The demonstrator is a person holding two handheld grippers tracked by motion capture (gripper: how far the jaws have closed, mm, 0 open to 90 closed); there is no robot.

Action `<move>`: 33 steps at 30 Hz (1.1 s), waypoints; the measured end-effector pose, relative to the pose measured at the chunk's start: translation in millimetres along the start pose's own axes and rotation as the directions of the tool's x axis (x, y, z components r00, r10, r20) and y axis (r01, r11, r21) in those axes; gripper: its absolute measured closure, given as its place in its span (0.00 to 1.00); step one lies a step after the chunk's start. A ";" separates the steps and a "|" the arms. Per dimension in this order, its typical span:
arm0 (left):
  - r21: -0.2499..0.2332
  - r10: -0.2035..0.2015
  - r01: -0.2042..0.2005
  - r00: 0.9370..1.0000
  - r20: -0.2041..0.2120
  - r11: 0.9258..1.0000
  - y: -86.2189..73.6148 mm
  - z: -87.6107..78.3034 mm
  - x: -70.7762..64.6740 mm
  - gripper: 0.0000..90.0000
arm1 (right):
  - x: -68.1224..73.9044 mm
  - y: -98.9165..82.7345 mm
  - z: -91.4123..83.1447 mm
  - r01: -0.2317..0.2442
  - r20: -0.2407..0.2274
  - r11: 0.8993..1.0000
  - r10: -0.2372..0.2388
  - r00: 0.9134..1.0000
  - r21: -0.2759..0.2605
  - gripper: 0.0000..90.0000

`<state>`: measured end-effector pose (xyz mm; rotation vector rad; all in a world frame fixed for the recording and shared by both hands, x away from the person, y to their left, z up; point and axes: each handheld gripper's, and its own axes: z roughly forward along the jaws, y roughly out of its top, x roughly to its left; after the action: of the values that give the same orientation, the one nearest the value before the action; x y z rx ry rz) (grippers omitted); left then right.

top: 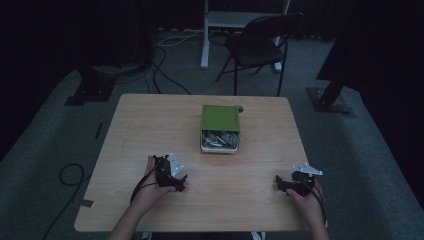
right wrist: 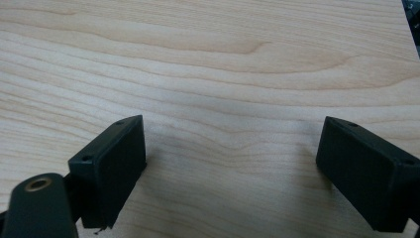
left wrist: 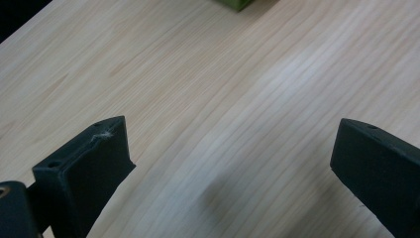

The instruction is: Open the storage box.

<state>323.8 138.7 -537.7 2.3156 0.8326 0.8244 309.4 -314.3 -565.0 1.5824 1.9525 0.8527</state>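
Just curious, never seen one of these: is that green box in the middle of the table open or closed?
Open. The green lid is pushed back, showing silvery metal pieces inside the box.

Left hand-held gripper [top: 181, 183] held low over the near-left part of the surface [top: 150, 125], jaws pointing forward and to the right. Grey three-cornered plate on top, cable trailing back over the left hand [top: 150, 187]. In the left gripper view, jaws set wide apart, nothing between them. Left forearm entering from the bottom edge, angled up and right.

Right hand-held gripper [top: 280, 184] held low near the near-right corner, jaws pointing left. Grey plate on top, right hand [top: 311, 200] gripping from behind. In the right gripper view, jaws spread wide, gap bare. Both hands well apart.
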 end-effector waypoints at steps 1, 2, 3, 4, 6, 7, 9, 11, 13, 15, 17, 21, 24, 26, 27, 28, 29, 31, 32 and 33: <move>0.000 0.000 0.000 1.000 0.000 1.000 0.0 0.0 0.0 0.03 | 0.0 0.0 0.0 0.000 0.000 1.000 0.000 1.000 0.000 0.13; -0.002 0.034 -0.034 0.999 0.000 0.999 5.9 1.5 -4.2 0.03 | 0.0 0.0 0.0 0.000 0.000 1.000 0.000 1.000 0.000 0.13; -0.002 0.034 -0.034 0.999 0.000 0.999 5.9 1.5 -4.2 0.03 | 0.0 0.0 0.0 0.000 0.000 1.000 0.000 1.000 0.000 0.13; -0.007 0.065 -0.065 0.998 -0.011 0.998 11.6 3.1 -7.5 0.03 | 0.0 0.0 0.0 0.000 0.000 1.000 0.000 1.000 0.000 0.13; -0.015 0.087 -0.087 0.996 -0.011 0.996 17.1 4.3 -10.6 0.03 | 0.0 0.0 0.0 0.000 0.000 1.000 0.000 1.000 0.000 0.13; -0.021 0.095 -0.096 0.995 -0.015 0.995 19.7 4.6 -12.1 0.03 | 0.0 0.0 0.0 0.000 0.000 1.000 0.000 1.000 0.000 0.13; -0.032 0.112 -0.113 0.994 -0.017 0.993 24.4 5.3 -15.0 0.03 | 0.0 0.0 0.0 0.000 0.000 1.000 0.000 1.000 0.000 0.13; -0.034 0.141 -0.141 0.990 -0.024 0.989 28.3 6.6 -17.6 0.03 | 0.0 0.0 0.0 0.000 0.000 1.000 0.000 1.000 0.000 0.13; -0.040 0.152 -0.153 0.988 -0.027 0.987 30.1 7.5 -19.2 0.03 | 0.0 0.0 0.0 -0.001 0.000 1.000 0.001 1.000 0.000 0.13; -0.060 0.169 -0.170 0.985 -0.033 0.984 33.5 8.3 -20.6 0.03 | 0.0 0.0 0.0 0.000 0.000 1.000 0.000 1.000 0.000 0.13; -0.087 0.177 -0.180 0.983 -0.042 0.980 36.5 9.4 -21.9 0.03 | 0.0 0.0 0.0 0.000 0.000 1.000 0.000 1.000 0.000 0.13; -0.124 0.205 -0.210 0.977 -0.053 0.970 41.3 9.9 -25.1 0.05 | 0.0 0.0 0.0 0.000 0.000 1.000 0.000 1.000 0.000 0.13; -0.126 0.260 -0.269 0.962 -0.082 0.955 46.0 11.5 -29.2 0.05 | 0.0 0.0 0.0 -0.001 0.000 1.000 0.001 1.000 0.000 0.13; -0.125 0.291 -0.301 0.952 -0.094 0.945 48.5 12.9 -32.4 0.07 | 0.0 0.0 0.0 -0.001 0.000 1.000 0.001 1.000 0.000 0.13; -0.125 0.291 -0.301 0.952 -0.094 0.945 48.5 12.9 -32.4 0.07 | 0.0 0.0 0.0 -0.001 0.000 1.000 0.001 1.000 0.000 0.13; -0.118 0.323 -0.334 0.941 -0.104 0.935 51.0 14.5 -36.1 0.07 | 0.0 0.0 0.0 0.000 0.000 1.000 0.000 1.000 0.000 0.13; -0.113 0.339 -0.350 0.935 -0.108 0.930 52.2 15.4 -37.8 0.07 | 0.0 0.0 0.0 -0.001 0.000 1.000 0.001 1.000 0.000 0.13; -0.112 0.347 -0.358 0.932 -0.104 0.927 53.2 16.3 -39.4 0.07 | 0.0 0.0 0.0 -0.001 0.000 1.000 0.001 1.000 0.000 0.13; -0.108 0.361 -0.372 0.926 -0.107 0.922 54.6 17.4 -41.6 0.07 | 0.0 0.0 0.0 -0.001 0.000 1.000 0.001 1.000 0.000 0.13; -0.106 0.373 -0.383 0.922 -0.109 0.917 55.2 17.7 -42.6 0.08 | 0.0 0.0 0.0 0.000 0.000 1.000 0.000 1.000 0.000 0.13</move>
<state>329.8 67.5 -528.8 2.3747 0.3513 1.1130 309.4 -314.4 -565.0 1.5827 1.9519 0.8530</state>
